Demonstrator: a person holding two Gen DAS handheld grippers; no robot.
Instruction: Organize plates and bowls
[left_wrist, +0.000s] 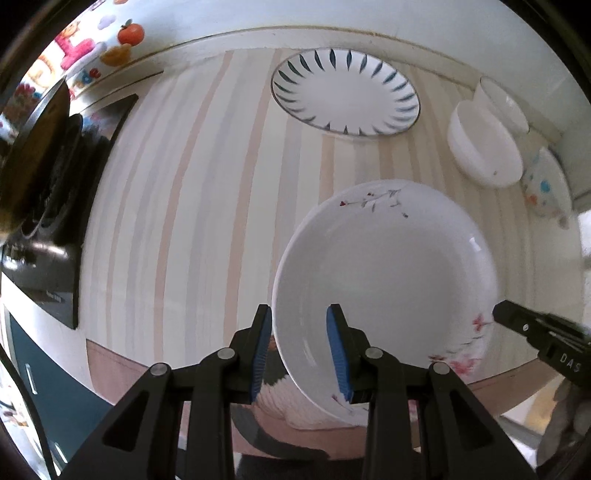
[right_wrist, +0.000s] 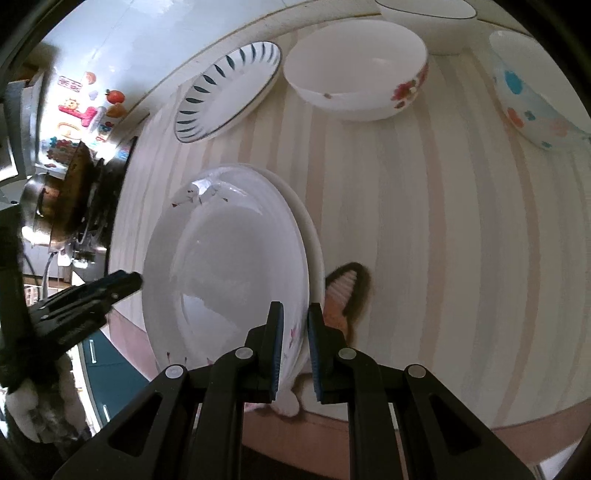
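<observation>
White floral plate (left_wrist: 384, 273) is held off the striped surface (left_wrist: 192, 206) near its front edge, over a second white plate (right_wrist: 314, 243) seen beneath it in the right wrist view: left gripper (left_wrist: 299, 350) has its jaws narrowly parted astride the near rim, pads not visibly pressing, while right gripper (right_wrist: 295, 350) has its jaws nearly closed and clamped on the opposite rim. Judged early-stage: blue-leaf plate (left_wrist: 345, 96) lies alone at the back, and 3 bowls, red-flower (right_wrist: 356, 70), dotted (right_wrist: 532, 92) and dark-rimmed (right_wrist: 428, 22), stand separately, unstacked.
</observation>
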